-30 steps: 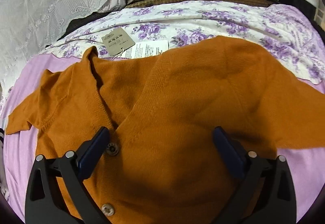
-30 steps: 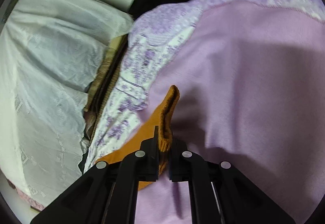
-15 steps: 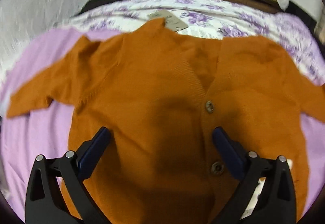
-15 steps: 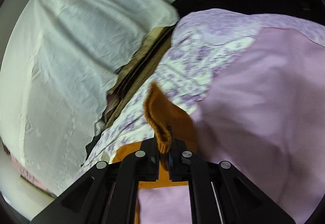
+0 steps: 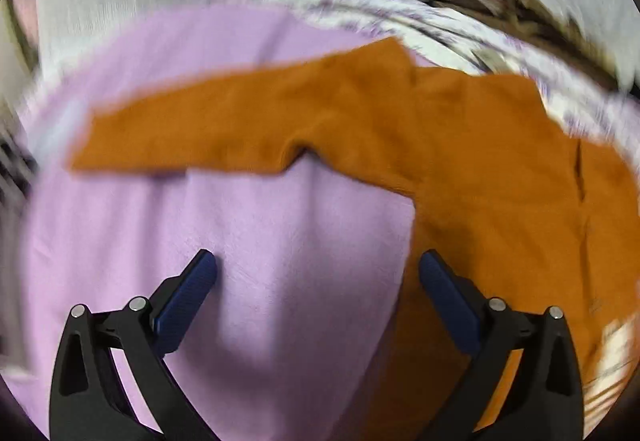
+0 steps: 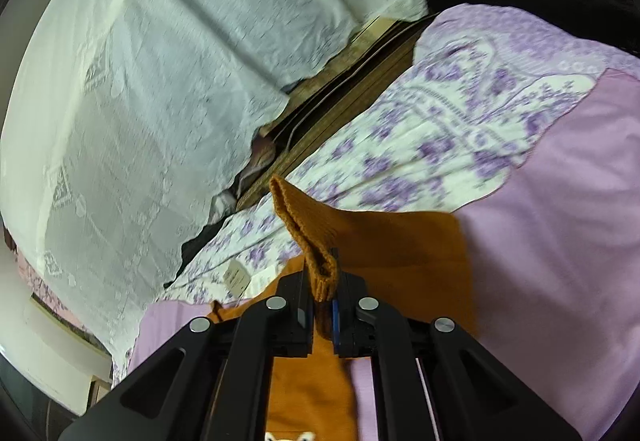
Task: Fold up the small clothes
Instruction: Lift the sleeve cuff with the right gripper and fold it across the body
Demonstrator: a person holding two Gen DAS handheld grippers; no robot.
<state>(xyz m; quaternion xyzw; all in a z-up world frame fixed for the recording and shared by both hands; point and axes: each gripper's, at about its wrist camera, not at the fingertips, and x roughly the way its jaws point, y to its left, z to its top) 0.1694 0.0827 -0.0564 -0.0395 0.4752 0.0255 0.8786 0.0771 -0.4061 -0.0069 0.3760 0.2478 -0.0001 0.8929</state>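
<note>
Lilac sheet (image 5: 280, 241), floral bedspread (image 6: 440, 129), white lace curtain (image 6: 140, 81)

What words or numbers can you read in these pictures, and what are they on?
None can be read.
Tag by the sweater: has print, but too small and blurred to read.
Nothing else in either view bears any words or numbers.
</note>
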